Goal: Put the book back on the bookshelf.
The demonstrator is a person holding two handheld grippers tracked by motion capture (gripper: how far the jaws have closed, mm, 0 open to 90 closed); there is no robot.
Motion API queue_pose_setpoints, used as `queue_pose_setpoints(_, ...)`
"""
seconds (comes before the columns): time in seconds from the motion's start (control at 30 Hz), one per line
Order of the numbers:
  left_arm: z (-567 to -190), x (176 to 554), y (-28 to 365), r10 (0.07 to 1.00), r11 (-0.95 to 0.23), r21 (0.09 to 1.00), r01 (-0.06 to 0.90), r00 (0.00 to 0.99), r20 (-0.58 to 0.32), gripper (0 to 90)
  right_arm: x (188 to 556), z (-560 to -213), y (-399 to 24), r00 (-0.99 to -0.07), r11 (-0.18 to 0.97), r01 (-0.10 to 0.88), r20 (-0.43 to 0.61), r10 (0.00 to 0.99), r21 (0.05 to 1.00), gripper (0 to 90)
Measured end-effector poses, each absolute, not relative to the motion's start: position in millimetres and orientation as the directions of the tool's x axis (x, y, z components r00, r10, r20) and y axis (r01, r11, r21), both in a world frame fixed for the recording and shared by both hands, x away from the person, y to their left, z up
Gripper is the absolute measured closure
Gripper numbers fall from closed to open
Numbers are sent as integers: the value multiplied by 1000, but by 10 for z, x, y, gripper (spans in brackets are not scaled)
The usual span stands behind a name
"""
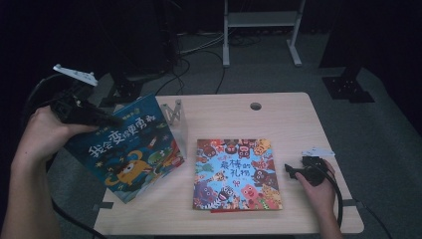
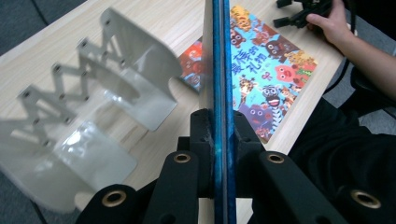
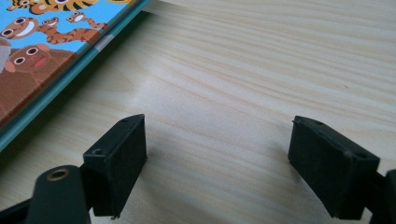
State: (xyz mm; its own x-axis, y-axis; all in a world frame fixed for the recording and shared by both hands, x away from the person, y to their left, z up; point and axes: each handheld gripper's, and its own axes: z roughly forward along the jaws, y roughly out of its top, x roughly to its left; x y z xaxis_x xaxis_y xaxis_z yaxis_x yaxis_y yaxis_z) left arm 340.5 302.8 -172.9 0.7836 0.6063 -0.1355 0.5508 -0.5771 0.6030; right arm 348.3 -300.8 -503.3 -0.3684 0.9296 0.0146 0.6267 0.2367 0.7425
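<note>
High view: left gripper [image 1: 102, 119] fingers pinch blue book's [image 1: 132, 149] edge; right gripper [image 1: 293, 172] fingers spread beside flat book [image 1: 236, 174].

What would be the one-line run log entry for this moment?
left tongs: shut on blue book | right tongs: open, empty, on table | animal book: flat | bookend: upright

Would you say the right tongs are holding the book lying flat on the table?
No, the right tongs stand open over bare table, beside the flat book.
</note>
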Motion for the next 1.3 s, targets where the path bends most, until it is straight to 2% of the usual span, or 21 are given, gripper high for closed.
queue_pose_setpoints(0.5,-1840,3315,3516,717,-506,587,632,686,-121,824,3488,-5033,-3010,-370,238,626,15,929,742,182)
queue_pose_setpoints(0.8,-1919,3328,3795,794,-417,592,689,594,-132,824,3489,-5034,-3010,-370,238,626,14,929,743,182)
queue_pose_setpoints(1.3,-2048,3615,3902,889,-318,578,752,448,-93,824,3488,-5034,-3011,-370,239,626,14,929,743,182)
